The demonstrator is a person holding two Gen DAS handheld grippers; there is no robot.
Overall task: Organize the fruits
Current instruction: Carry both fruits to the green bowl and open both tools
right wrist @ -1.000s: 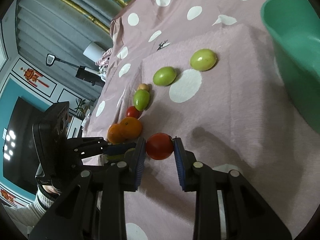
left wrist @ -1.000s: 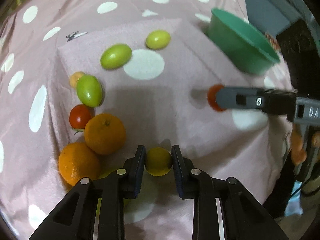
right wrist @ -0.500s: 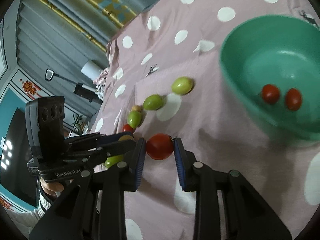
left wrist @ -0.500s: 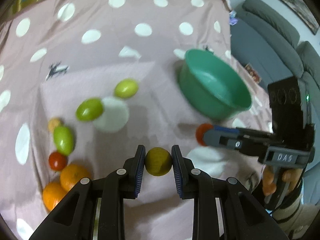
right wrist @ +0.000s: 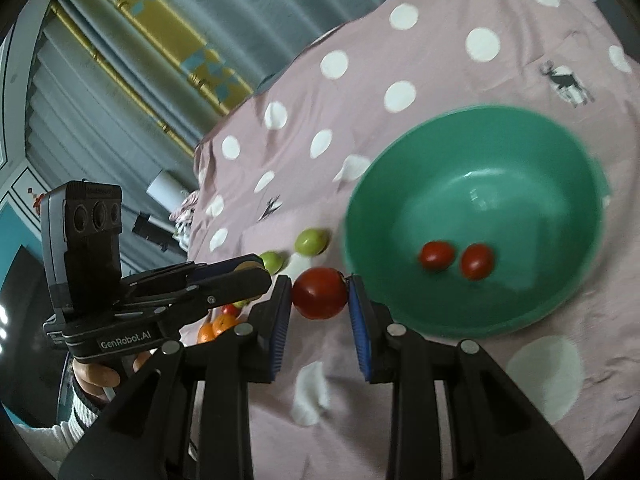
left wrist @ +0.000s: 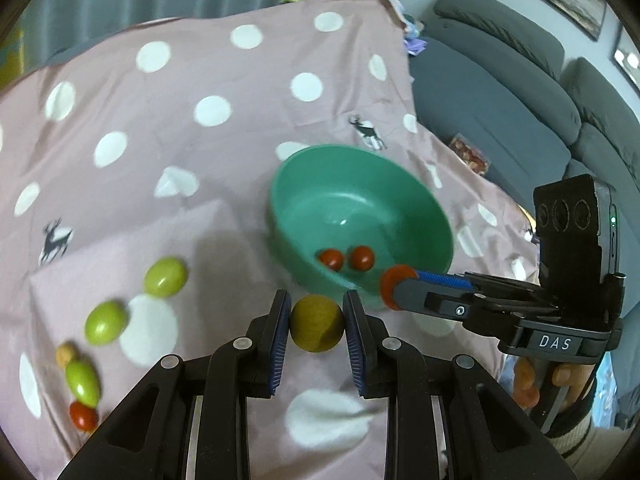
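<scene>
My left gripper (left wrist: 316, 326) is shut on a round yellow-green fruit (left wrist: 317, 329), held above the cloth just short of the green bowl (left wrist: 400, 184). In the bowl lie two small red tomatoes (left wrist: 331, 259). My right gripper (right wrist: 319, 305) is shut on a red tomato (right wrist: 319, 293) close to the green bowl's (right wrist: 520, 128) near-left rim. In the left wrist view the right gripper (left wrist: 394, 286) reaches in from the right with the tomato at its tip. Several green fruits (left wrist: 165, 276), a small red tomato (left wrist: 83, 416) and oranges (right wrist: 218, 326) lie on the cloth to the left.
A pink cloth with white dots (left wrist: 200, 112) covers the table. A grey sofa (left wrist: 520, 92) stands beyond its right edge. A person's hand (right wrist: 94, 374) holds the left gripper's handle (right wrist: 120, 292), close to my right gripper's left side. Curtains (right wrist: 132, 52) hang behind.
Both grippers have risen and moved from the fruit row toward the green bowl, each carrying its fruit. The bowl's inside with its two tomatoes has come into view.
</scene>
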